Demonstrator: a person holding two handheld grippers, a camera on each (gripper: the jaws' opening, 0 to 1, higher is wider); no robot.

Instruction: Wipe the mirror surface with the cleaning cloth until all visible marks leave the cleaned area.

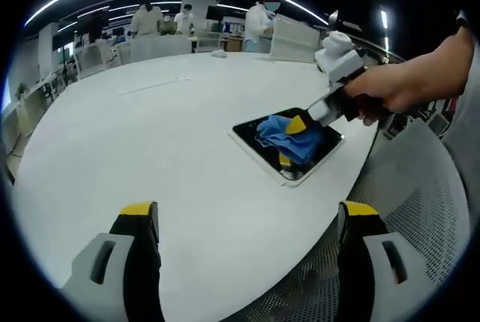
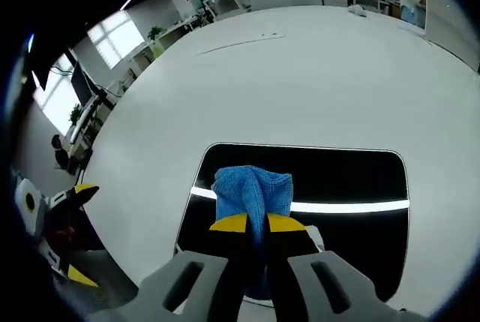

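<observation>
Mirror [image 2: 352, 179] flat on white worktop [image 2: 300, 74], lower centre of right gripper view; right of centre in left gripper view, near worktop edge. Blue cleaning cloth [image 2: 253, 189] bunched on dark glass, pinched between yellow-tipped jaws of right claw [image 2: 257, 224]. Bright light streak reflected across mirror. Left claw [image 1: 247, 213] spread wide at bottom of left gripper view, holding nothing, above worktop edge. Hand [image 1: 394, 89] gripping right claw, upper right.

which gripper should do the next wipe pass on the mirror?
Right. The right gripper is shut on the blue cloth over the mirror; the left gripper is open, off the mirror.
</observation>
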